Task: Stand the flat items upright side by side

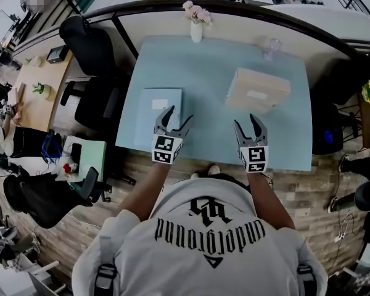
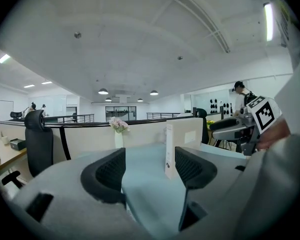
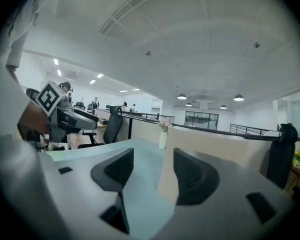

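Observation:
A light blue flat box (image 1: 160,106) lies flat on the pale blue table (image 1: 216,66), left of centre. A beige flat box (image 1: 257,90) stands upright at the right; the left gripper view shows its narrow edge, beige box (image 2: 182,144), and in the right gripper view the beige box (image 3: 210,154) fills the right side. My left gripper (image 1: 172,121) hovers over the near edge of the blue box, open and empty. My right gripper (image 1: 251,125) hangs just in front of the beige box, open with nothing between its jaws.
A white vase of pink flowers (image 1: 197,23) stands at the table's far edge, and a clear glass (image 1: 272,47) sits at the far right. A curved partition (image 1: 234,8) runs behind the table. Black office chairs (image 1: 89,48) stand to the left.

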A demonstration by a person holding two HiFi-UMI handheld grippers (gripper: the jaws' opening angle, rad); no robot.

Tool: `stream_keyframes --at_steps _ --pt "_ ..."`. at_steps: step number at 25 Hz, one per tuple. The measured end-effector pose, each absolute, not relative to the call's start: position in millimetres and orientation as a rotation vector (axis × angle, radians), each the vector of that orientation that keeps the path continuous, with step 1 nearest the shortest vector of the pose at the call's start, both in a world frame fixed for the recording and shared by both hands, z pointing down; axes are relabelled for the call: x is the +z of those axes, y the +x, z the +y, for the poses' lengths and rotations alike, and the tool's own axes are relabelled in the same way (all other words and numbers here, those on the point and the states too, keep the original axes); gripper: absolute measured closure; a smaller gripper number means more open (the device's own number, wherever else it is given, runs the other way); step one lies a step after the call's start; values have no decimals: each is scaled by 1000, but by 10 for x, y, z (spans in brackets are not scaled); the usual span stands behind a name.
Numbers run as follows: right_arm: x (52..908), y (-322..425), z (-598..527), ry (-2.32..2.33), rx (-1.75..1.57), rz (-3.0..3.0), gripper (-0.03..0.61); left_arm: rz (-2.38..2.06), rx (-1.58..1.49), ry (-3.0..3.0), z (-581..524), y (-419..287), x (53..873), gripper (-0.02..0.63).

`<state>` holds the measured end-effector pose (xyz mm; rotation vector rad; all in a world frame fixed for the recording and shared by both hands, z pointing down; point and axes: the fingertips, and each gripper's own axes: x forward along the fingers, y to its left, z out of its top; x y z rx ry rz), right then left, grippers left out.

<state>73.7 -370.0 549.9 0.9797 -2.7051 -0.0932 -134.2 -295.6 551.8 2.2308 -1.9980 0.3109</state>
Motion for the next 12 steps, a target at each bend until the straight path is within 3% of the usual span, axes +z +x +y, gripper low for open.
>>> stream_keyframes --at_steps 12 --pt "5544 2 -3725 603 -124 -2831 333 -2166 332 2028 -2757 -1706 5607 296"
